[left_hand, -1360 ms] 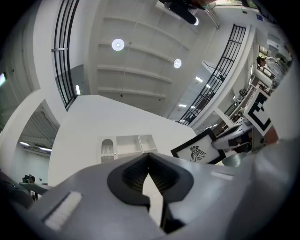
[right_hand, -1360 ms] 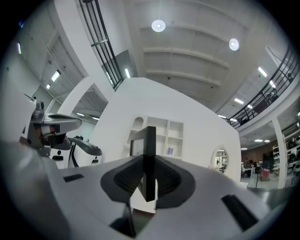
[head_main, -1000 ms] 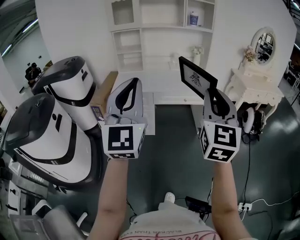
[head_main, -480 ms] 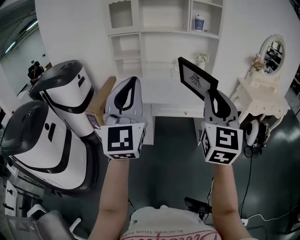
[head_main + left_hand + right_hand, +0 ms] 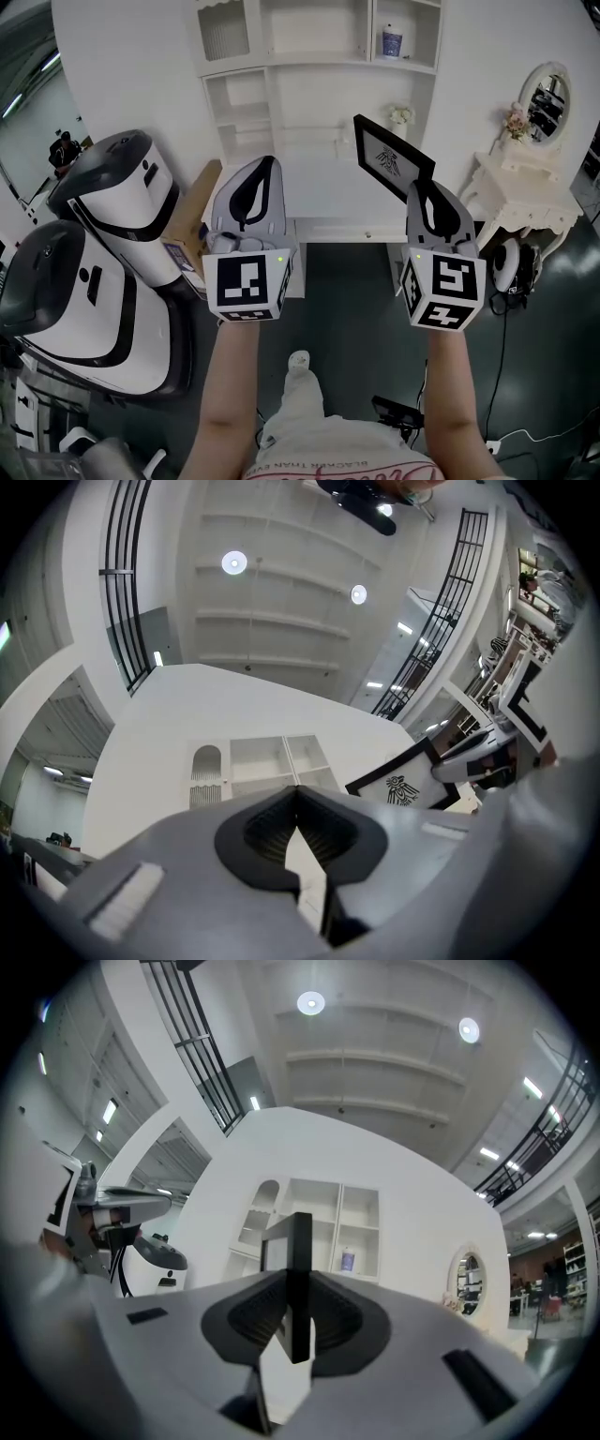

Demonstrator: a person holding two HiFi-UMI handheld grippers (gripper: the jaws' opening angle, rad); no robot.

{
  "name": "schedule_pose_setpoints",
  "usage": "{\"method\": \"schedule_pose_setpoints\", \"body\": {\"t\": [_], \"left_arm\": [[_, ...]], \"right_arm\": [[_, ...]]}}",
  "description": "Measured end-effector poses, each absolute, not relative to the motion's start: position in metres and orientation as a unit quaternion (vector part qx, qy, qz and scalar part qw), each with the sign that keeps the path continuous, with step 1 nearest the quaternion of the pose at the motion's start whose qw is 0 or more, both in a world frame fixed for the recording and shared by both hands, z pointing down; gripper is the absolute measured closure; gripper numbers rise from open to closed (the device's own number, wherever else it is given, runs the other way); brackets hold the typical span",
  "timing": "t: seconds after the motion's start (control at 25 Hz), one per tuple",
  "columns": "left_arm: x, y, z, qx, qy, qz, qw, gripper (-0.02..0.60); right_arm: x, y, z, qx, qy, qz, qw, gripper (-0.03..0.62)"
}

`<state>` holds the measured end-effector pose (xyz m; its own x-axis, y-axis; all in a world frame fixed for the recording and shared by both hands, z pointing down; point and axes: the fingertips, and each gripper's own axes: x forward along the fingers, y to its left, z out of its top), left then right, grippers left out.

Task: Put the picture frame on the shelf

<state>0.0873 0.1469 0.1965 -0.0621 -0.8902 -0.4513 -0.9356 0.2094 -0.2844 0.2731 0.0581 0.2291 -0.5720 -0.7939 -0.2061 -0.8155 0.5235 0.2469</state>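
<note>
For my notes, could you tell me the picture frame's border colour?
Black; the picture frame shows best in head view.

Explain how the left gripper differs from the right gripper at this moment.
The right gripper is clamped on the edge of the black picture frame; the left gripper holds nothing. The right gripper's jaws are kept apart by the frame's thickness, while the left gripper's jaws meet. Both grippers are held out side by side and point towards the white shelf.

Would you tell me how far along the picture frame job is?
Done: the picture frame is picked up, clamped in the right gripper. In hand: it is held up facing the shelf, short of it. Left: set it on a shelf and release.
</note>
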Motion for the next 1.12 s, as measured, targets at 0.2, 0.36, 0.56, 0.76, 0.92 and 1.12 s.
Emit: {"method": "schedule_pose_setpoints", "body": {"t": [0.2, 0.36, 0.56, 0.76, 0.92, 1.12], "left_arm": [[0.062, 0.111, 0.194, -0.631, 0.724, 0.050, 0.275, 0.574], [0.038, 0.073, 0.198, -0.639, 0.719, 0.058, 0.269, 0.574], [0.013, 0.023, 0.195, -0.653, 0.705, 0.063, 0.269, 0.574], [-0.025, -0.024, 0.186, -0.664, 0.691, 0.061, 0.279, 0.574], [-0.051, -0.059, 0.179, -0.672, 0.680, 0.056, 0.289, 0.574], [-0.084, -0.099, 0.175, -0.676, 0.674, 0.060, 0.292, 0.574]], "right_arm": [[0.253, 0.025, 0.230, -0.469, 0.868, 0.161, 0.032, 0.514], [0.229, -0.006, 0.231, -0.473, 0.865, 0.165, 0.024, 0.514], [0.201, -0.049, 0.224, -0.486, 0.858, 0.166, 0.022, 0.514], [0.161, -0.093, 0.210, -0.499, 0.850, 0.170, 0.026, 0.516], [0.131, -0.127, 0.202, -0.508, 0.844, 0.169, 0.029, 0.514], [0.098, -0.165, 0.197, -0.515, 0.839, 0.172, 0.031, 0.515]]}}
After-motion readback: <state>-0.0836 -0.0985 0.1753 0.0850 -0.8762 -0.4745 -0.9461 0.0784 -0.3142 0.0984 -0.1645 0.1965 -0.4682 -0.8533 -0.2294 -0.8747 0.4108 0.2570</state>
